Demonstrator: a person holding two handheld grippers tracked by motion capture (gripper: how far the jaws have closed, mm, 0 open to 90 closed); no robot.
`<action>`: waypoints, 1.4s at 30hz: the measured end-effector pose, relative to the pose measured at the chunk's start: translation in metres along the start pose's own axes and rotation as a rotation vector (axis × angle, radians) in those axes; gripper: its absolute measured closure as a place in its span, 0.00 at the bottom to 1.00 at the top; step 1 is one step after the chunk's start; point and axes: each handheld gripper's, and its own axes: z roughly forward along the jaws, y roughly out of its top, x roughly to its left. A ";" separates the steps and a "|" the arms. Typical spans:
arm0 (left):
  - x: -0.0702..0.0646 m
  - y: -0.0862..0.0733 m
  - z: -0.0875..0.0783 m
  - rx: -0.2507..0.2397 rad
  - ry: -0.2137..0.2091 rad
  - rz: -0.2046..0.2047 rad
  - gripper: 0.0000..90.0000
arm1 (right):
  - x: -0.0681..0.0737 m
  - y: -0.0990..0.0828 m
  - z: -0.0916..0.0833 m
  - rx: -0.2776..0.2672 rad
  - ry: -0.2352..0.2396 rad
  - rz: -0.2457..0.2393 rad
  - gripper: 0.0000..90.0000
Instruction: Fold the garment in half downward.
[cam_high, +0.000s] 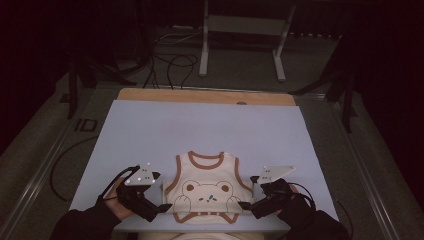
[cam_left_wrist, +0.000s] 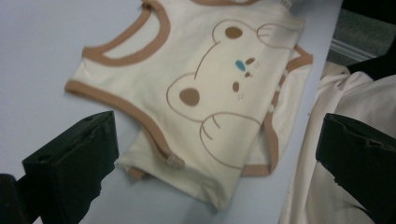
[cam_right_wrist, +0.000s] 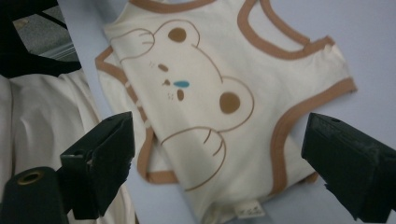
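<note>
A cream sleeveless top (cam_high: 207, 192) with brown trim and a bear print lies flat on the pale blue mat (cam_high: 200, 130), near its front edge, with its hem folded under. My left gripper (cam_high: 159, 192) hovers just left of the top, jaws wide apart and empty. My right gripper (cam_high: 248, 192) hovers just right of it, also open and empty. In the left gripper view the top (cam_left_wrist: 210, 93) lies below and between the spread jaws of that gripper (cam_left_wrist: 217, 135), untouched. The right gripper view shows the top (cam_right_wrist: 210, 93) under its open gripper (cam_right_wrist: 219, 135) the same way.
The mat covers a wooden table (cam_high: 200, 96). Cream cloth (cam_left_wrist: 327, 140) hangs past the front edge of the table on the person's side. Behind the table, cables (cam_high: 170, 65) lie on the floor beside a white stand (cam_high: 240, 30). The far half of the mat is bare.
</note>
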 end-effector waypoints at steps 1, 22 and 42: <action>0.001 0.003 0.000 0.003 0.007 0.010 0.00 | -0.001 0.003 0.000 -0.006 0.000 -0.007 0.11; 0.041 0.036 0.015 0.015 0.009 0.044 0.00 | -0.043 0.044 0.026 -0.006 -0.010 -0.062 0.10; 0.086 0.036 0.057 0.049 -0.020 -0.019 0.00 | -0.085 0.049 0.059 0.032 -0.012 -0.029 0.11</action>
